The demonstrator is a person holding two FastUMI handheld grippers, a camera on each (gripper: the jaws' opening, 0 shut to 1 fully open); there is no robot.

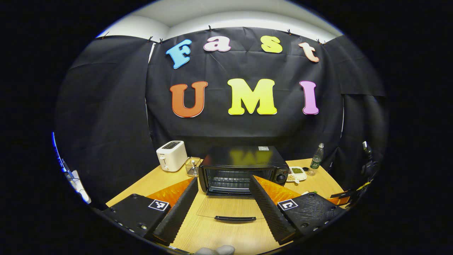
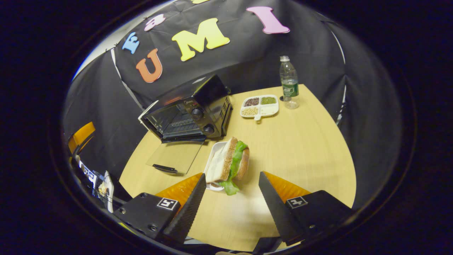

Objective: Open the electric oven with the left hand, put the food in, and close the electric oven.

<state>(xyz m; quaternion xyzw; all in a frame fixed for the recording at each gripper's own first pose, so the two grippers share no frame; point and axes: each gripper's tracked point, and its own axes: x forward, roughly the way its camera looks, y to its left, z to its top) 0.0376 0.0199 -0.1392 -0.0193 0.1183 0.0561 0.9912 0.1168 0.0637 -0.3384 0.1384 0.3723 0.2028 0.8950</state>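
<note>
The black electric oven (image 1: 244,166) stands at the middle of the wooden table (image 1: 226,233), its glass door (image 1: 231,209) folded flat down towards me with the black handle at its near edge. My left gripper (image 1: 224,209) hangs open just above the door, holding nothing. In the right gripper view the oven (image 2: 191,109) is at the left with its door (image 2: 175,156) down. A sandwich (image 2: 230,163) with lettuce lies on a white plate (image 2: 214,154) beside the door. My right gripper (image 2: 231,202) is open just short of the sandwich.
A white toaster (image 1: 171,155) and a small wire basket (image 1: 193,166) stand left of the oven. To the oven's right are a divided white dish of grains (image 2: 259,105) and a plastic bottle (image 2: 289,83). Bare tabletop (image 2: 304,152) spreads right of the sandwich.
</note>
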